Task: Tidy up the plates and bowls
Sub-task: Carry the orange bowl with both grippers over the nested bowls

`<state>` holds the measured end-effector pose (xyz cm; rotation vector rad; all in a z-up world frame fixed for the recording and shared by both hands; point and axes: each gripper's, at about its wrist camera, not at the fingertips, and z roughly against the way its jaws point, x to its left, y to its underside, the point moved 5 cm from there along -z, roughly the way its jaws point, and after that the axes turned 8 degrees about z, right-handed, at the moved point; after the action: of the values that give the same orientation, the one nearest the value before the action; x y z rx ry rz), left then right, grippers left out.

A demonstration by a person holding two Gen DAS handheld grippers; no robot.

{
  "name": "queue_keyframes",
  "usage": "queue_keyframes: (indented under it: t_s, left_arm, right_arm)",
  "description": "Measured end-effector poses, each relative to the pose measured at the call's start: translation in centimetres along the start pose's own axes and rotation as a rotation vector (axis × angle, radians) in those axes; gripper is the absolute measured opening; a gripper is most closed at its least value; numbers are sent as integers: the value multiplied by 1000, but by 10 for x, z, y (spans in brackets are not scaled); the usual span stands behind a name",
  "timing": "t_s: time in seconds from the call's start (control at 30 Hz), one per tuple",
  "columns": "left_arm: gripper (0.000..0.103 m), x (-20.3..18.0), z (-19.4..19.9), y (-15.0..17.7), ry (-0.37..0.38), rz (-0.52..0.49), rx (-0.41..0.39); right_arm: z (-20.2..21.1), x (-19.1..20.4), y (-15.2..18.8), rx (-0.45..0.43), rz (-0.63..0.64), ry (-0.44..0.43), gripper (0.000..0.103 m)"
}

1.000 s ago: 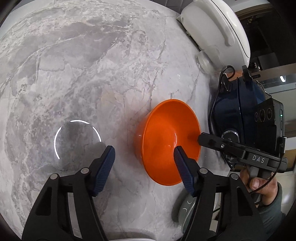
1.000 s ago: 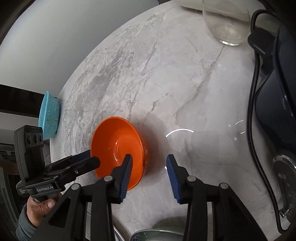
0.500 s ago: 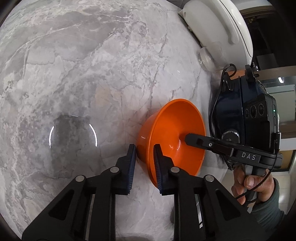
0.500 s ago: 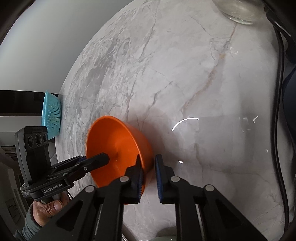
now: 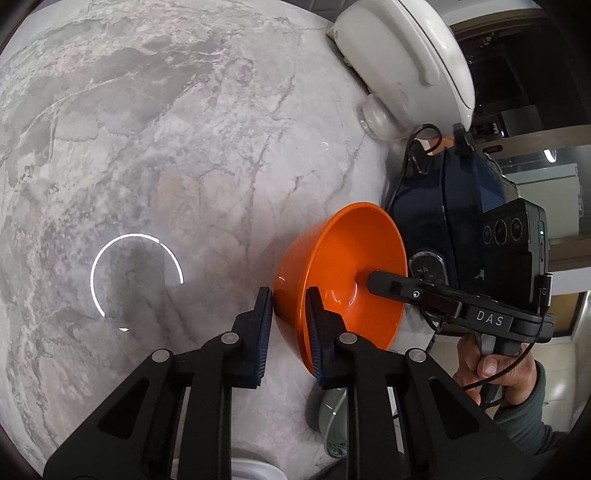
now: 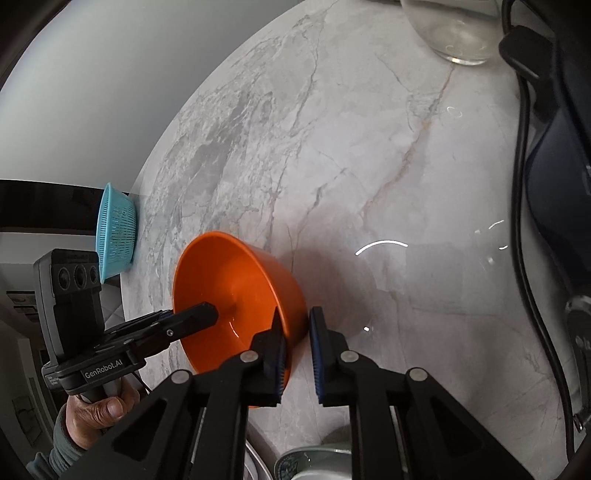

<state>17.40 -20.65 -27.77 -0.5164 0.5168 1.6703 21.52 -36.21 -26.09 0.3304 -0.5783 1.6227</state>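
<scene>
An orange bowl (image 5: 343,269) is held tilted above the grey marble counter (image 5: 166,147). My left gripper (image 5: 290,321) is shut on its near rim, one finger inside and one outside. My right gripper (image 6: 297,343) is shut on the opposite rim of the same bowl (image 6: 236,291). Each gripper shows in the other's view, the right one (image 5: 373,282) reaching into the bowl from the right, the left one (image 6: 210,314) from the left. A patterned bowl (image 6: 314,461) peeks in at the bottom edge of the right wrist view.
A white appliance (image 5: 406,55) and a dark blue appliance (image 5: 461,214) with a black cord (image 6: 524,184) stand at the counter's right. A clear glass (image 6: 454,29) is at the back. A light blue colander (image 6: 116,232) sits at the left counter edge.
Both grippers closed onto the orange bowl's rim, from open a second ago. The bowl has since been lifted and tilted slightly; the grip is unchanged over the last half second.
</scene>
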Motion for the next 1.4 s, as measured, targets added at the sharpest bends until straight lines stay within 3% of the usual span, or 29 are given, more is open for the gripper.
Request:
queue_keyframes:
  t_s: [0.4,0.73,1.0,1.4]
  left_arm:
    - [17,-81,3,94,23,-126,67]
    - [17,-92,-29,169,-16,-158,137]
    - [17,-80,-47,183,-62,-146,140]
    - [17,-72,-61,172,-118,-133,113]
  right_arm:
    - [80,5,84,-77,-13,22,14]
    - [91,-12,160,-73,-58,45,14]
    - [74,-23,180,-61,-69,55,13]
    - [58,-36,173,-22,-55,88,12]
